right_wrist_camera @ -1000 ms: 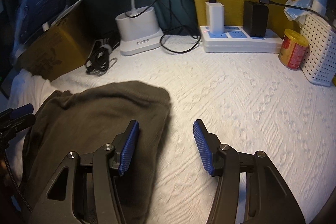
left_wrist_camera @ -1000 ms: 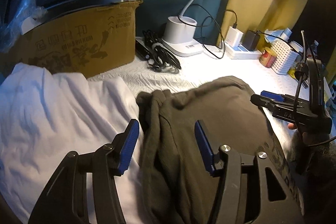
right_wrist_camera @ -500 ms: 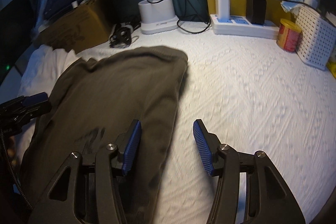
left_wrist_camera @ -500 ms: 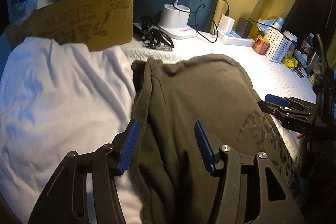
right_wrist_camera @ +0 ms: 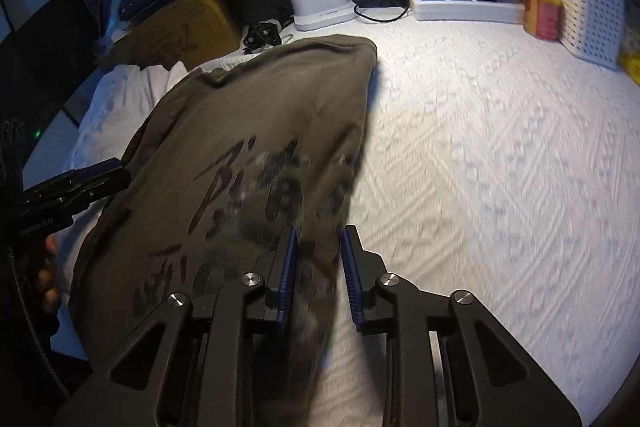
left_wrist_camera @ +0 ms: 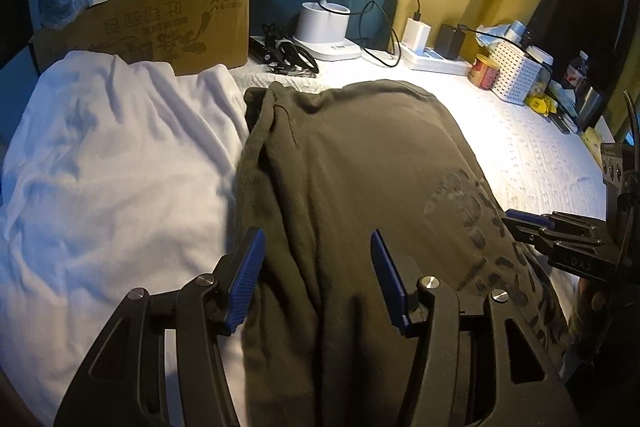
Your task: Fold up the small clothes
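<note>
An olive-green shirt point(left_wrist_camera: 360, 163) with a dark print lies lengthwise on the white textured bed cover point(left_wrist_camera: 532, 155); it also shows in the right wrist view point(right_wrist_camera: 256, 131). My left gripper point(left_wrist_camera: 316, 275) is open, its jaws wide over the shirt's near left edge. My right gripper point(right_wrist_camera: 318, 267) has its jaws narrowed around the shirt's near right edge, cloth between the pads, with a small gap still visible. It shows from the side in the left wrist view point(left_wrist_camera: 528, 223).
A white garment point(left_wrist_camera: 112, 163) lies left of the shirt. A cardboard box point(left_wrist_camera: 160, 27) with a tablet stands behind it. A lamp base point(left_wrist_camera: 326, 35), cables, a power strip point(right_wrist_camera: 464, 7), a red can point(right_wrist_camera: 540, 13) and a white basket point(right_wrist_camera: 592, 19) line the back.
Both grippers drew back toward the near end of the shirt. My right gripper's jaws went from wide open to nearly closed on the shirt's right edge.
</note>
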Demonstrator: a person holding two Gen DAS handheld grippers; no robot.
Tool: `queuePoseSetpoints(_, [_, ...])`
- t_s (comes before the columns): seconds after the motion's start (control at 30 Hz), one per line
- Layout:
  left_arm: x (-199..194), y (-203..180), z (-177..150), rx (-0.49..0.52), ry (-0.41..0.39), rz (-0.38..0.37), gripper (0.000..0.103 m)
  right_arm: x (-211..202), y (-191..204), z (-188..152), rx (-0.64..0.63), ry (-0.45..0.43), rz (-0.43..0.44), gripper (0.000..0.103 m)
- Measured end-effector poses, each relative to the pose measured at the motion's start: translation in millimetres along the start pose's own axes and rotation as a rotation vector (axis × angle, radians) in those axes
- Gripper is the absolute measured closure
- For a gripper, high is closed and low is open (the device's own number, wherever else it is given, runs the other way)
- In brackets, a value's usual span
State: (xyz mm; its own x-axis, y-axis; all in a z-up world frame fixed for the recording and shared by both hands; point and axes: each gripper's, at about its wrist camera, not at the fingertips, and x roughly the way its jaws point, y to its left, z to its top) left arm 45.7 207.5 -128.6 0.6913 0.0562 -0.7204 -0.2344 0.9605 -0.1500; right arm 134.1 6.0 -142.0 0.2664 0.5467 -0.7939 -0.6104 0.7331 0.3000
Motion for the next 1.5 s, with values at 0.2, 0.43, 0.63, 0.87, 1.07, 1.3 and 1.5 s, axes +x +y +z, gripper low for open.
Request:
queuePoseSetpoints(0.2, [-10, -10, -11, 0.017, -0.002, 0.000, 0.048, -13, 3, -20, 0.020, 0.000, 0.032, 0.080])
queuePoseSetpoints(0.43, [-24, -27, -20, 0.043, -0.019, -0.014, 0.041, -26, 7, -43, 0.017, -0.012, 0.034, 0.081])
queuePoseSetpoints(0.63, [-34, -43, -29, 0.030, -0.072, -0.063, 0.034, -40, 12, -64, 0.007, -0.012, 0.035, 0.082])
queuePoseSetpoints(0.87, [-38, -66, -41, 0.051, -0.080, -0.104, 0.034, -59, 16, -88, 0.003, -0.016, 0.024, 0.082])
queuePoseSetpoints(1.07, [-43, -85, -47, 0.083, -0.071, -0.124, 0.025, -75, 14, -103, 0.021, -0.034, 0.010, 0.082])
queuePoseSetpoints(1.3, [-55, -113, -49, 0.149, -0.096, -0.156, 0.023, -92, 4, -110, 0.040, -0.045, -0.026, 0.082])
queuePoseSetpoints(1.5, [-60, -131, -44, 0.181, -0.114, -0.165, 0.021, -114, -15, -117, 0.073, -0.089, -0.068, 0.059])
